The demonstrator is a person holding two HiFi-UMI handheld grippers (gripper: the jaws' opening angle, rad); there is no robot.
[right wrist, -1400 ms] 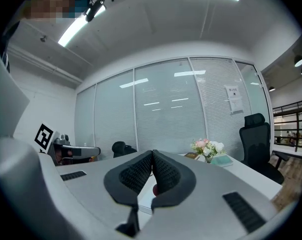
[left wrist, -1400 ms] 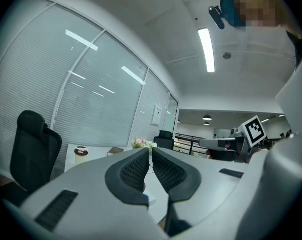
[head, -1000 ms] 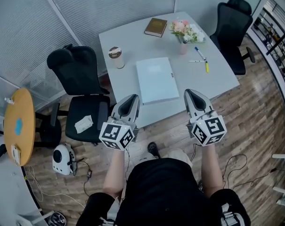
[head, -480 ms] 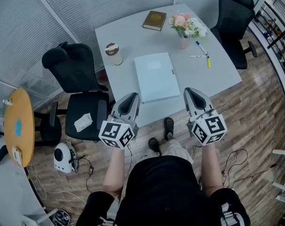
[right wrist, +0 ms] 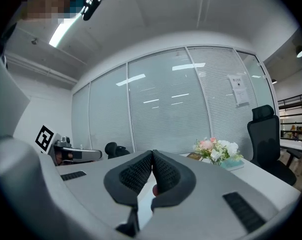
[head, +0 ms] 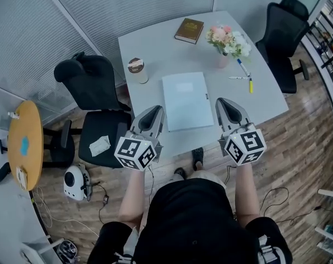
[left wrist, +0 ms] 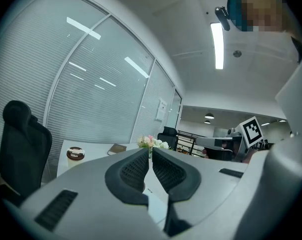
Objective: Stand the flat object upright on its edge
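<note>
The person is holding the left gripper (head: 154, 110) and the right gripper (head: 224, 102) near the white table's (head: 155, 43) front edge, each with jaws pressed together on nothing. The pale folder (head: 185, 100) is lying flat on the table between them.

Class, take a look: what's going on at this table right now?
A person stands at the white table, holding a left gripper and a right gripper near its front edge, both shut and empty. The pale blue folder lies flat on the table ahead of them, untouched; it has not yet been stood on edge.
</note>
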